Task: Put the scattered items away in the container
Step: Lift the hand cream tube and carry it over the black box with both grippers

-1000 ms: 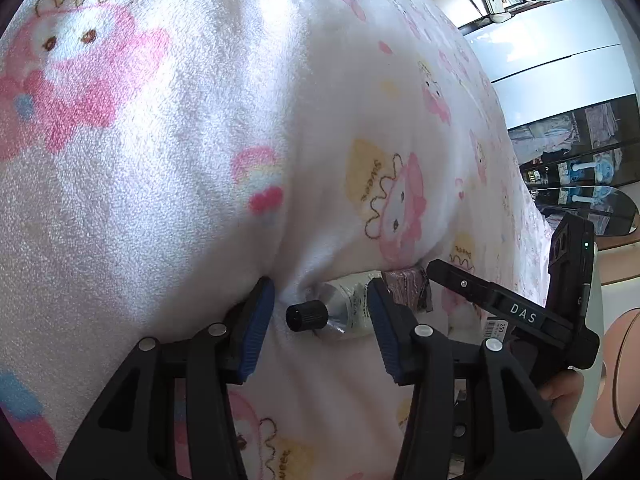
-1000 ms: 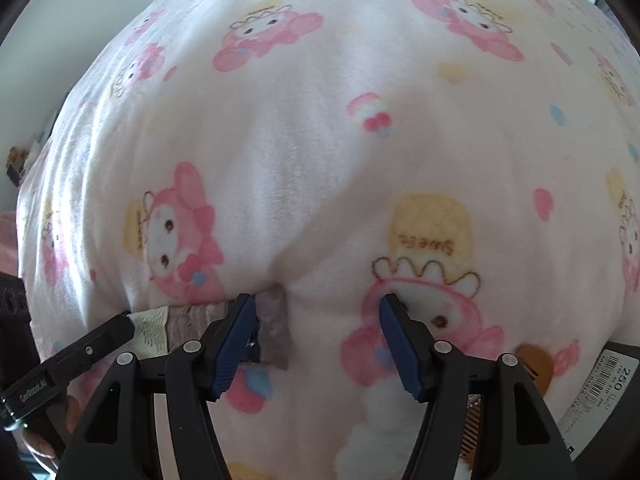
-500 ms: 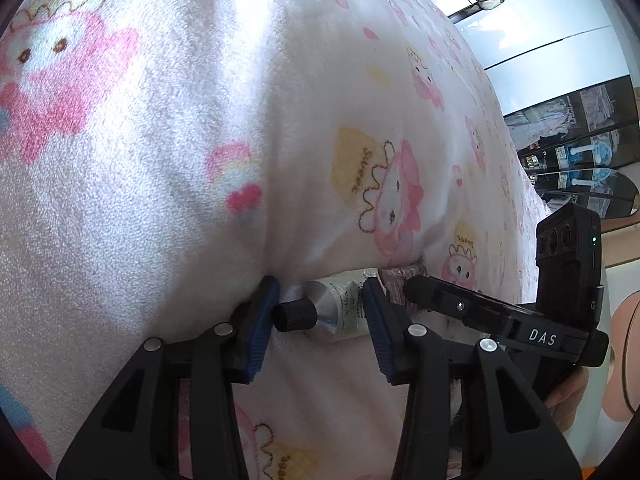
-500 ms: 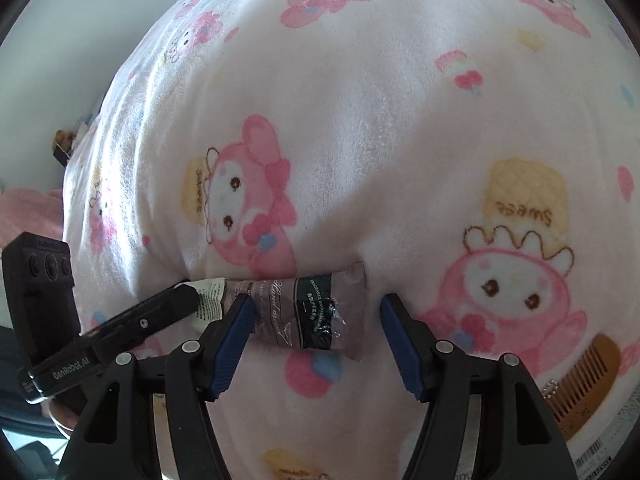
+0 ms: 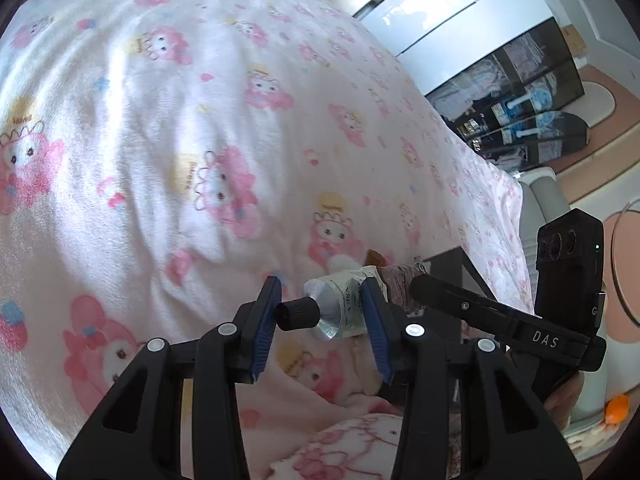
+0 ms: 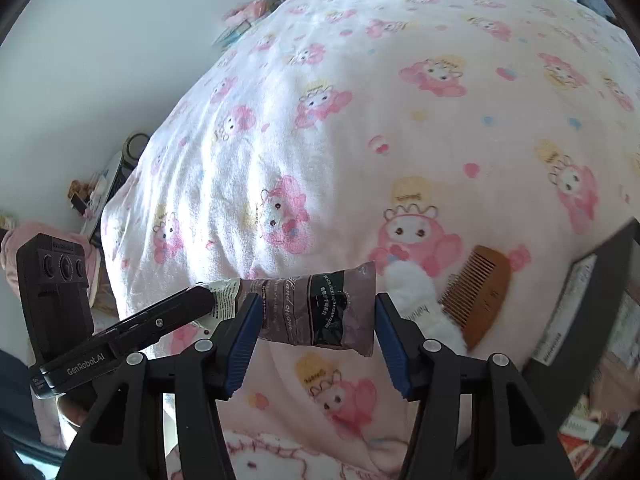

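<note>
A hand cream tube (image 5: 344,304) with a black cap, silver shoulder and brown body hangs lifted above the pink cartoon-print blanket (image 5: 200,120). My left gripper (image 5: 318,292) is shut on its cap end, one pad on the cap and the other on the shoulder. In the right wrist view the tube's brown body (image 6: 328,312) lies across the tips of my right gripper (image 6: 316,308). Those jaws are closing, and a thin gap still shows at the crimped end. A finger of the left gripper (image 6: 168,320) reaches in from the left.
A wooden comb (image 6: 478,296) and a white fluffy item (image 6: 424,308) lie on the blanket just right of the tube. A dark container with a barcode label (image 6: 592,300) sits at the right edge. A hand holds the right gripper's body (image 5: 568,272).
Both grippers have risen, and the tube has come up off the blanket with them. The left jaws closed on its cap end. The right jaws have narrowed around the brown end.
</note>
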`<action>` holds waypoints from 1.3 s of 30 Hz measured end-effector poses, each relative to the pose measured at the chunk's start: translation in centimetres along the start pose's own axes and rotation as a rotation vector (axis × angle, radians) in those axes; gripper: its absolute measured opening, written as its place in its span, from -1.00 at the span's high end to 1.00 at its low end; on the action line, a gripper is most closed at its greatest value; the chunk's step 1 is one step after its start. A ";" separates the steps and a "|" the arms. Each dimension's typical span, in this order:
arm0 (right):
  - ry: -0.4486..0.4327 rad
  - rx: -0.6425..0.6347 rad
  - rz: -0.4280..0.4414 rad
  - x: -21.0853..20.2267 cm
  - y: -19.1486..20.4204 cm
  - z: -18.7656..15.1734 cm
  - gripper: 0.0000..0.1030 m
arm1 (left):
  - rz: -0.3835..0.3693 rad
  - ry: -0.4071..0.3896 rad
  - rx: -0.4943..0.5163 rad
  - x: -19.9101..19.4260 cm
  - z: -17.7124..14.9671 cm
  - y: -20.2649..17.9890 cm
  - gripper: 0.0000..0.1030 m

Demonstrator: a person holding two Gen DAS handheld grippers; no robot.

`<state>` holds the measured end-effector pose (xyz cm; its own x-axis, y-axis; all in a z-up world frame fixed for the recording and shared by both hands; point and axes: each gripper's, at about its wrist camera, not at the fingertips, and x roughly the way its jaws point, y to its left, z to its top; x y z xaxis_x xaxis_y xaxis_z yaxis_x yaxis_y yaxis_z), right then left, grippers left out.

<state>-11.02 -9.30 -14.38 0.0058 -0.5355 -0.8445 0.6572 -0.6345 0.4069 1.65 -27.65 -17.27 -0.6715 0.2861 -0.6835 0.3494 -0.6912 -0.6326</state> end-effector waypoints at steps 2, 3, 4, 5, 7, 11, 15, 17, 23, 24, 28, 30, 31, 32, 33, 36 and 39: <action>-0.058 0.036 -0.013 -1.8 0.1 -1.5 -0.03 | -0.018 0.000 0.044 -0.7 -0.6 -2.4 0.19; -0.092 0.052 -0.016 -3.3 -0.5 -2.4 -0.03 | -0.023 0.001 0.063 -1.0 -0.9 -3.5 0.19; -0.119 0.065 -0.018 -4.2 -0.5 -3.2 -0.03 | -0.027 0.002 0.082 -1.3 -1.2 -4.6 0.19; -0.143 0.077 -0.019 -5.3 -0.7 -4.0 -0.03 | -0.030 0.004 0.100 -1.5 -1.5 -5.7 0.19; -0.179 0.094 -0.018 -6.5 -1.0 -5.4 -0.03 | -0.032 0.008 0.138 -1.7 -2.2 -7.6 0.19; -0.222 0.140 -0.027 -9.1 -2.7 -8.2 -0.03 | -0.041 0.031 0.185 -1.3 -4.1 -11.2 0.19; -0.250 0.194 -0.068 -11.3 -4.8 -11.1 -0.03 | -0.047 0.069 0.223 0.0 -6.2 -14.1 0.19; -0.264 0.228 -0.075 -12.4 -6.0 -12.5 -0.03 | -0.057 0.092 0.231 0.8 -7.3 -15.3 0.19; -0.306 0.296 -0.090 -14.6 -8.6 -15.1 -0.03 | -0.073 0.144 0.263 2.7 -8.9 -18.0 0.19; -0.308 0.305 -0.090 -14.9 -9.0 -15.3 -0.03 | -0.076 0.151 0.270 3.0 -9.0 -18.5 0.19; -0.323 0.324 -0.100 -16.2 -10.6 -15.8 -0.03 | -0.109 0.175 0.298 4.5 -9.0 -20.3 0.19; -0.325 0.313 -0.124 -17.1 -11.5 -15.8 -0.03 | -0.136 0.196 0.305 5.8 -8.8 -21.4 0.19; -0.324 0.311 -0.137 -17.5 -12.0 -15.7 -0.03 | -0.149 0.208 0.309 6.6 -8.7 -22.0 0.18; -0.321 0.309 -0.150 -17.9 -12.6 -15.5 -0.03 | -0.162 0.222 0.313 7.4 -8.5 -22.8 0.18; -0.317 0.306 -0.164 -18.3 -13.3 -15.3 -0.03 | -0.176 0.233 0.320 8.2 -8.3 -23.5 0.18; -0.312 0.306 -0.199 -19.5 -15.6 -14.4 -0.03 | -0.206 0.256 0.339 10.9 -7.6 -25.8 0.18; -0.307 0.303 -0.214 -20.2 -18.1 -13.7 -0.03 | -0.204 0.257 0.378 13.2 -7.3 -27.9 0.18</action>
<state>-12.65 20.63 -9.49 -0.3582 -0.4861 -0.7971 0.3700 -0.8578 0.3568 -12.17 0.29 -11.31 -0.5026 0.5620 -0.6570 -0.0656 -0.7825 -0.6192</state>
